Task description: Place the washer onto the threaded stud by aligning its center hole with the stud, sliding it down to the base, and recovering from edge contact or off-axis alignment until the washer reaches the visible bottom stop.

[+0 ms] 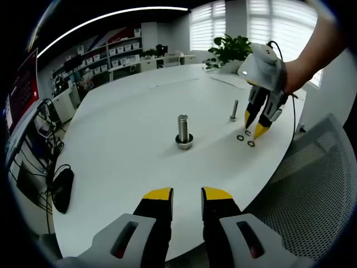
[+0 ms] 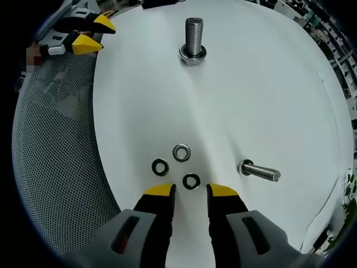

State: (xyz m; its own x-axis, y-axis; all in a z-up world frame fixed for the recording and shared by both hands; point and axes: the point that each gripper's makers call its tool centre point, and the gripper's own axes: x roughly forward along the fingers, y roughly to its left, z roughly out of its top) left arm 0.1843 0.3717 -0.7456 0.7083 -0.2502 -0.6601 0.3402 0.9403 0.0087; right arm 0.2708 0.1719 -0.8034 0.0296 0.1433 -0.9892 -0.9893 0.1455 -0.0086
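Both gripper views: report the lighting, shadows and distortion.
Left gripper view: bright windows behind, soft glare on the white table, fisheye curving its edge; the large stud casts only a faint shadow. Right gripper view: even light, three washers sharp just beyond the open right claw, table rim bowed.

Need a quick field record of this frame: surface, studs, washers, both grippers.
surface: white table
large stud: large threaded stud upright on its base, nothing in contact with it
small stud: smaller bolt upright, to one side of the washers
washers: three washers lying flat and loose on the table, none on a stud
right gripper: right gripper open, empty, tips just over the nearest washer
left gripper: left gripper open, empty, back from the large stud
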